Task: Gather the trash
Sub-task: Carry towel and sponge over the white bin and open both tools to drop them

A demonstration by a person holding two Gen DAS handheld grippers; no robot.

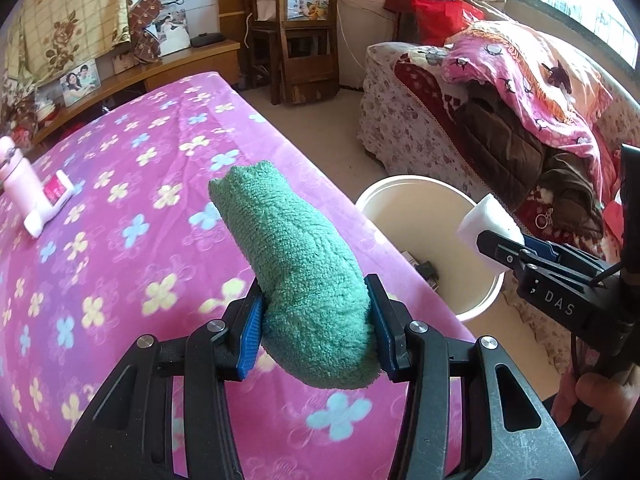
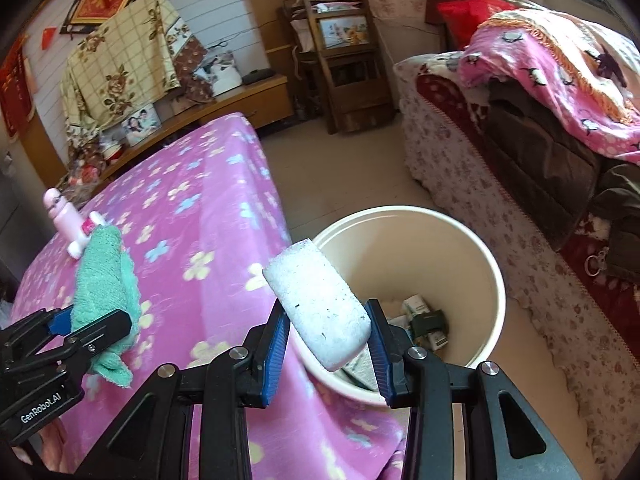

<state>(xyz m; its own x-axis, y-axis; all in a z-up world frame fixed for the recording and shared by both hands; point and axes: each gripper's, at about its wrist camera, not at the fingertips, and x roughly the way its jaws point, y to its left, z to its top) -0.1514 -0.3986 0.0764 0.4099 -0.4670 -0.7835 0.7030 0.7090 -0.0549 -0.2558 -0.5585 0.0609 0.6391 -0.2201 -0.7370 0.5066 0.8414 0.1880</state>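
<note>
My left gripper [image 1: 314, 320] is shut on a rolled green cloth [image 1: 296, 256] and holds it above the pink flowered table cover [image 1: 120, 280]. It also shows in the right wrist view [image 2: 92, 320] with the green cloth [image 2: 102, 280]. My right gripper [image 2: 328, 340] is shut on a white foam block [image 2: 320, 304] and holds it over the near rim of a cream bin [image 2: 460, 248] that has some trash inside. In the left wrist view the right gripper [image 1: 496, 248] holds the foam block [image 1: 486, 220] over the bin [image 1: 420, 216].
A pink bottle [image 1: 20, 184] and a pink-white tube [image 1: 50, 204] lie on the table's far left. A sofa [image 2: 520, 184] piled with blankets and clothes stands right of the bin. Wooden chairs [image 1: 304, 40] and a low cabinet [image 1: 160, 72] line the back wall.
</note>
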